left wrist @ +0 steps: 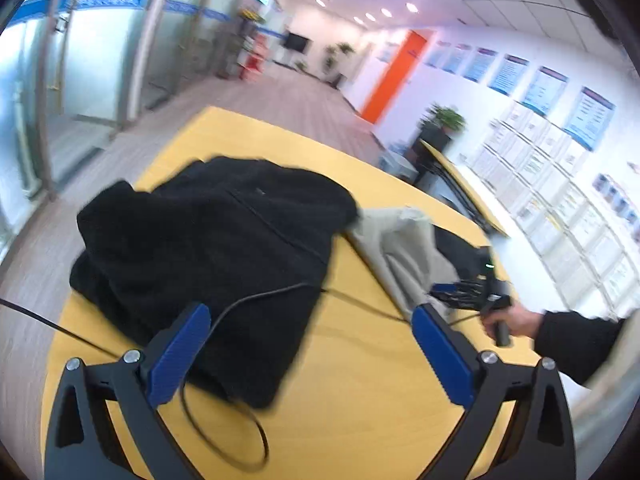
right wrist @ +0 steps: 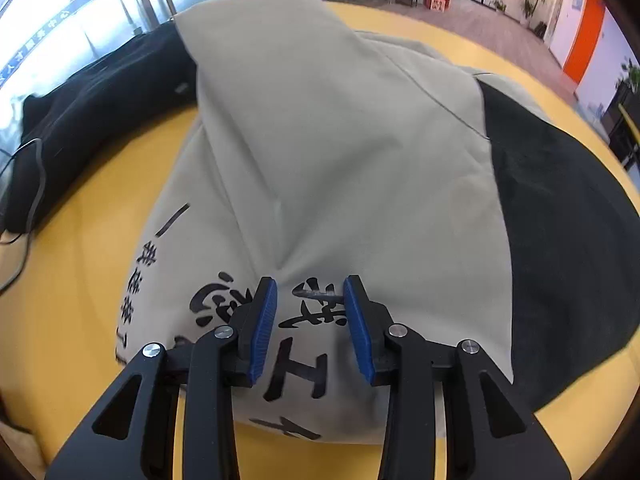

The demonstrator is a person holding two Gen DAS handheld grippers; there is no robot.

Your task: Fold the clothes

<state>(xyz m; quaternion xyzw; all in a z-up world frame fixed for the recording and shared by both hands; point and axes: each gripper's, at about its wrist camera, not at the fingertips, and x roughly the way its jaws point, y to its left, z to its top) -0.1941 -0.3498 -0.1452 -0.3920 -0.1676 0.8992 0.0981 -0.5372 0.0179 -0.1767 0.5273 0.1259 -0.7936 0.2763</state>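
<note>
- Right tongs [right wrist: 310, 280]: parted, nothing pinched, poised low over the printed near end of the beige top [right wrist: 340, 140].
- Dead ahead of those tips: a small pucker in the cloth, then a long flap of the beige top doubled over its own body.
- Long axis of that flap: straight away from the right tongs, leaning a touch left, far tip reaching the black jacket [right wrist: 100, 92].
- Off to the right of the flap: a dark cloth [right wrist: 560, 220] lying under the beige top and spreading towards the table [right wrist: 92, 280] edge.
- Left tongs [left wrist: 310, 310]: spread wide, holding nothing, up in the air above the yellow table.
- Straight in front of the left tongs: the black jacket, heaped and rumpled, with a thin cable [left wrist: 260, 296] trailing over its near edge.
- Further right in the left view: the beige top again, with the right tongs and the hand [left wrist: 516, 320] behind them at its near end.
- Nearer arm for the beige top: the right, plainly; the left sits closer to the jacket.
- Likely hinge of any coming move: grabbing across that flap's line, not along it. Whether the fold is half made or being undone, cannot tell.
</note>
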